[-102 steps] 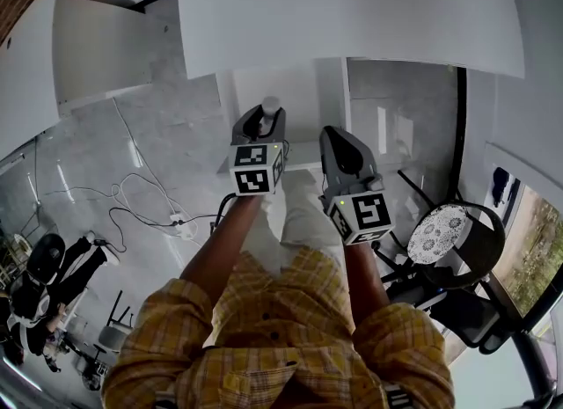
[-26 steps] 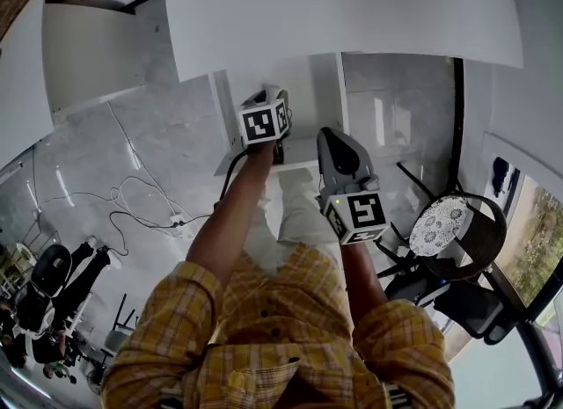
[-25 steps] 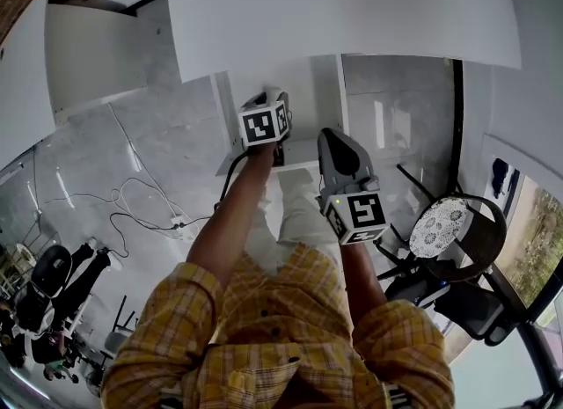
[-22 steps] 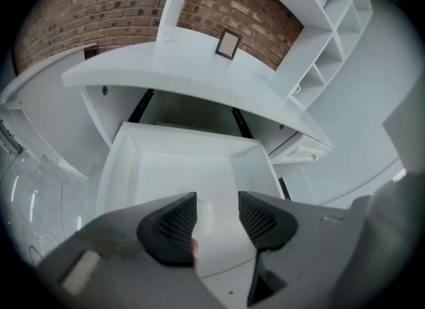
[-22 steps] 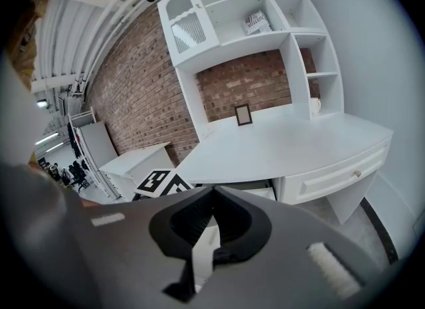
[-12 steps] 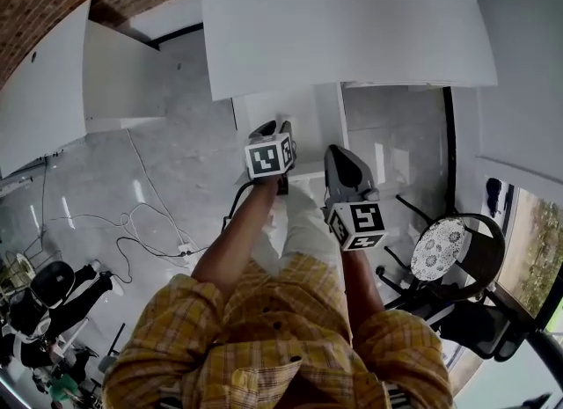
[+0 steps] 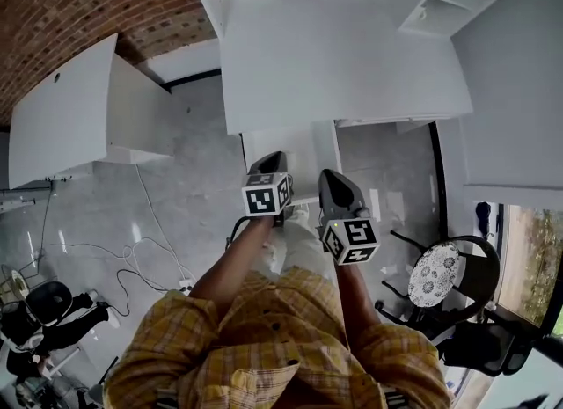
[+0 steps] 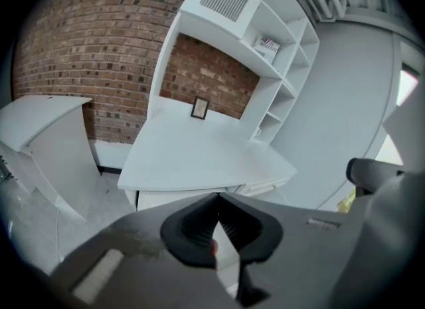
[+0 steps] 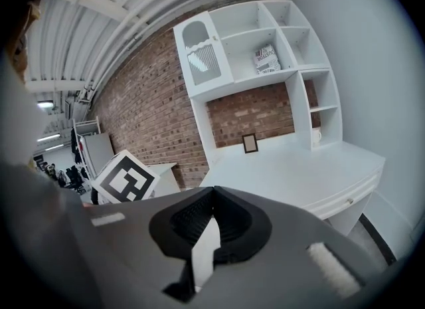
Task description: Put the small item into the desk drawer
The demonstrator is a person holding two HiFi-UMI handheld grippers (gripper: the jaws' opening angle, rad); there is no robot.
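The person is holding the left hand-held gripper (image 8: pixel 217 198) up, jaws pressed together — they have just been closing, on nothing — and the right hand-held gripper (image 9: pixel 212 191) beside it is closed and empty too. The small item is showing nowhere, so I cannot describe it. I am guessing it is lying in the desk drawer (image 7: pixel 295 152) below the tips, under the tabletop (image 8: pixel 192 151). Next: nudging that drawer shut, if open.
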